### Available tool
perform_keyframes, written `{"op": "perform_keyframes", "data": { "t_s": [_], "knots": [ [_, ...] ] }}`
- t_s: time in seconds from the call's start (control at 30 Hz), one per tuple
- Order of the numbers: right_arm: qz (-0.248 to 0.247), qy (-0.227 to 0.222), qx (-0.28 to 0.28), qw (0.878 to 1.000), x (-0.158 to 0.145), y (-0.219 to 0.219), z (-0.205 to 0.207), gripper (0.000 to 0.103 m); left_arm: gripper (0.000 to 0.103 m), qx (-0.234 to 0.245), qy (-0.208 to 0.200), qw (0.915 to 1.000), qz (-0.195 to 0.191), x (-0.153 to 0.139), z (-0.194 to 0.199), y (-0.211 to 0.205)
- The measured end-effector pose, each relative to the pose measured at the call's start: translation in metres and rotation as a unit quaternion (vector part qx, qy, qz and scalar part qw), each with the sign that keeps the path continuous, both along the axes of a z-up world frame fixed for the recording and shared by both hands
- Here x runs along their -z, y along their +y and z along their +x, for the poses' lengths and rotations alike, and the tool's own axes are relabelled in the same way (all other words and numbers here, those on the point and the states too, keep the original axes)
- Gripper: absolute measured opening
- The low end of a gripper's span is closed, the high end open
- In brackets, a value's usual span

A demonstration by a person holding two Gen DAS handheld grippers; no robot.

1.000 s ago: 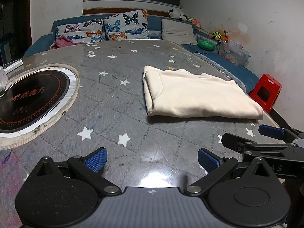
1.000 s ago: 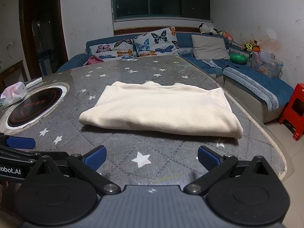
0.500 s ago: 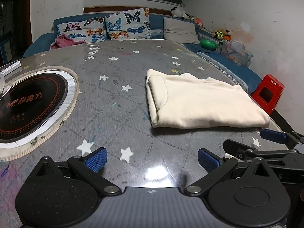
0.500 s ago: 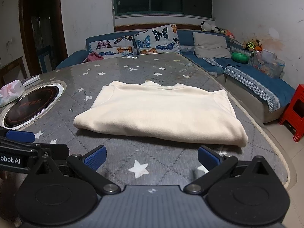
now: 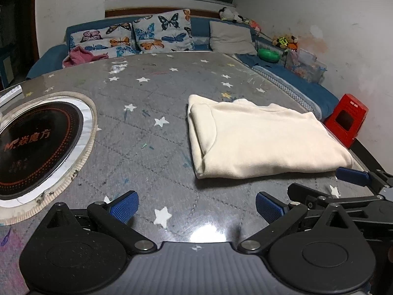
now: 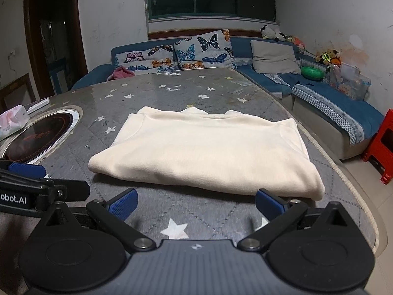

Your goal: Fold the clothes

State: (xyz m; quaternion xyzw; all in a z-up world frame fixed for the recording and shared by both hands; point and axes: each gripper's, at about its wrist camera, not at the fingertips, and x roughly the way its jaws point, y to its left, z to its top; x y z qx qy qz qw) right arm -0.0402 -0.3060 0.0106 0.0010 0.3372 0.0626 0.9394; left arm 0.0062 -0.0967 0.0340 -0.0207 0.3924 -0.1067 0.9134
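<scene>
Cream garment (image 6: pixel 206 152) is showing plain, no print. Table cover (image 5: pixel 152 152) is looking grey w/ white stars & quilted lines. Round hob (image 5: pixel 32 142) is showing black w/ orange dots, white ring. Cushions (image 6: pixel 203 49) are showing multicolour butterflies on pale ground; sofa (image 6: pixel 319 98) blue; stool (image 5: pixel 348 120) red. Gripper pads (image 6: pixel 122 202) are showing blue.

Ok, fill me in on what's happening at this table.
A person is folding clothes with two handheld grippers. A cream garment lies folded on the star-patterned table, beside a round cooktop. Neither gripper holds it: the left gripper and right gripper both have their jaws open and empty, hovering at the near edge of the garment, the right one closest to it.
</scene>
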Motion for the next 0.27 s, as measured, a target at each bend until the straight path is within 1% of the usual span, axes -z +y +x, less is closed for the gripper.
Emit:
{"op": "perform_keyframes", "data": {
  "t_s": [0.27],
  "knots": [
    [0.002,-0.001,0.002,1.0,-0.0008,-0.0031,0.0032,0.103,0.103,-0.006,-0.005,0.9999,0.013,-0.0001,0.0028,-0.0018]
  ]
}}
